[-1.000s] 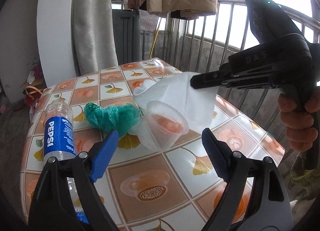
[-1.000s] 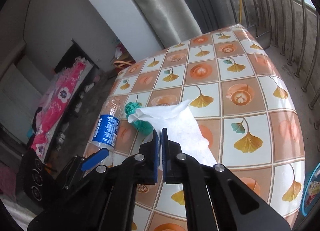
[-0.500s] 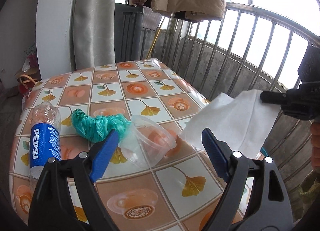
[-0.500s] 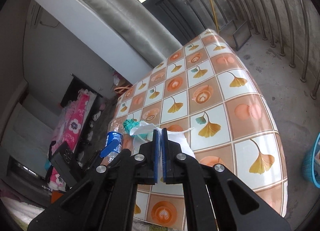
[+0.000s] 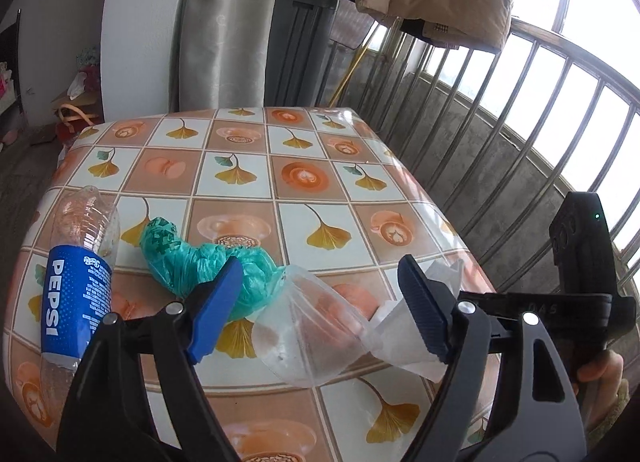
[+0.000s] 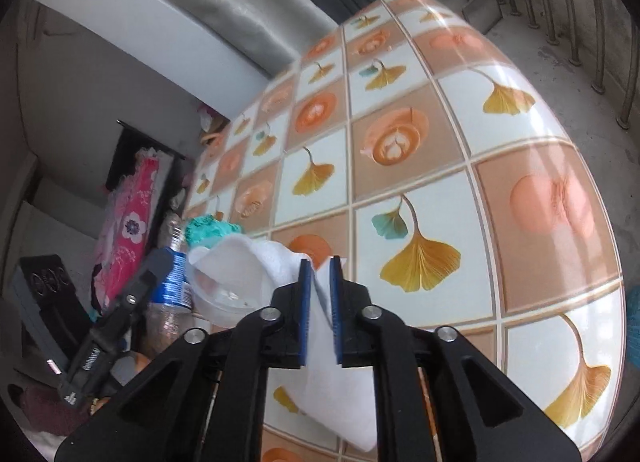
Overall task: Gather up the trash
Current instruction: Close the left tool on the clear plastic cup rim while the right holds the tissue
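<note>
Tiled tablecloth (image 5: 304,198), white tissue (image 6: 340,402) half-hidden behind clear cup (image 5: 308,334).

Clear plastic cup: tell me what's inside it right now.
One end of the white tissue drapes over the rim into the clear plastic cup; pale specks lie at its bottom. The tissue hides the rest of the inside.

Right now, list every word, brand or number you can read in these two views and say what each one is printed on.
"PEPSI": white letters on the blue label of the plastic bottle lying on the table.
"DAS": faint raised letters on the black body of the right claw, left wrist view.
Fine print beside the PEPSI logo: too small to read.
White lettering on the left claw's black arm, right wrist view: too blurred to read.
</note>
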Motion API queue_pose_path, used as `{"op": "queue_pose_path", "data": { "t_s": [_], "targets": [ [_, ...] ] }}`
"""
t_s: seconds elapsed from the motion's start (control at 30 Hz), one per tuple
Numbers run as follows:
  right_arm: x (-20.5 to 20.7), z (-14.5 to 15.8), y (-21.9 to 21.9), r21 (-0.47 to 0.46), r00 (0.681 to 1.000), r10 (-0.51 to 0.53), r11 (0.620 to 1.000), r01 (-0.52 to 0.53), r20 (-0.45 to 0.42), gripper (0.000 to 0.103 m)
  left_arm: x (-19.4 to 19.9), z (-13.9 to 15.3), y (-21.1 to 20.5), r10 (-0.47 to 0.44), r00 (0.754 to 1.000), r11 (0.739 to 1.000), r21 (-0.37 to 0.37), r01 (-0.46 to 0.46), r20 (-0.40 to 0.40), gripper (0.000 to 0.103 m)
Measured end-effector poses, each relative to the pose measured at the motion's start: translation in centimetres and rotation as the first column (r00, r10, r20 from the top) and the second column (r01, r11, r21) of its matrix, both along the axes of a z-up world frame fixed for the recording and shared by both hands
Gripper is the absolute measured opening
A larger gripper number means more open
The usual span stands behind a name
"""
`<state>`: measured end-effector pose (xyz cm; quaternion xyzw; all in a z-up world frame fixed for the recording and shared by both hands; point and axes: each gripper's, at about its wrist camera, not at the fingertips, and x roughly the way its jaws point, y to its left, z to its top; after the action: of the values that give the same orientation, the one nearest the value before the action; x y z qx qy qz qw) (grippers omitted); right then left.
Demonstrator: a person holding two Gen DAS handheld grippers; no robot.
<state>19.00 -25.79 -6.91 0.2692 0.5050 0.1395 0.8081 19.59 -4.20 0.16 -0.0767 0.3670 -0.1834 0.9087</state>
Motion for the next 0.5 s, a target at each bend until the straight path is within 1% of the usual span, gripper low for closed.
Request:
{"op": "queue_pose_path", "data": {
  "t_s": [0.03,0.07,0.13,0.17,0.23,0.27,0.33,0.43,0.5],
  "targets": [
    [-0.1,-0.3,0.3,-0.005,1.0,0.011,1.0,-0.011,-0.006,0.027,0.2,-0.3,-0.1,0.001,1.0,1.0,0.009,-0.001,-0.012,0.071],
    [-0.4,-0.4,0.6,-0.016,1.0,0.022,1.0,-0.022,0.0,0.036,0.4,-0.5,-0.2,0.003,1.0,1.0,0.015,-0.002,-0.023,0.069],
    [-1.1,-0.2,1.0,-0.06,0.999,0.037,0.998,-0.036,0.023,0.051,0.6,-1.0,-0.3,0.001,0.999,1.0,0.019,0.0,-0.042,0.064],
    [-1.4,-0.2,1.3,-0.092,0.998,0.052,0.995,-0.048,0.034,0.056,0.7,-1.2,-0.4,0.001,0.999,1.0,0.026,0.0,-0.05,0.063],
    [-1.7,-0.2,2.2,-0.149,0.995,0.09,0.985,-0.084,0.035,0.057,0.7,-1.6,-0.4,-0.002,0.998,0.999,0.041,0.005,-0.063,0.056],
    [-1.9,-0.3,2.8,-0.172,0.993,0.116,0.979,-0.109,0.034,0.057,0.7,-1.8,-0.4,-0.006,0.998,0.999,0.045,0.009,-0.07,0.055],
    [-2.1,-0.4,4.1,-0.226,0.986,0.166,0.962,-0.155,0.032,0.057,0.4,-2.0,-0.3,-0.014,0.996,0.998,0.054,0.019,-0.082,0.05],
    [-2.5,-0.5,5.6,-0.29,0.973,0.228,0.934,-0.207,0.042,0.057,-0.3,-2.2,0.2,-0.027,0.995,0.998,0.061,0.033,-0.096,0.045],
    [-2.8,-0.5,6.3,-0.33,0.969,0.242,0.919,-0.213,0.048,0.057,-0.9,-2.2,0.5,-0.031,0.995,0.996,0.077,0.038,-0.093,0.045]
  ]
}}
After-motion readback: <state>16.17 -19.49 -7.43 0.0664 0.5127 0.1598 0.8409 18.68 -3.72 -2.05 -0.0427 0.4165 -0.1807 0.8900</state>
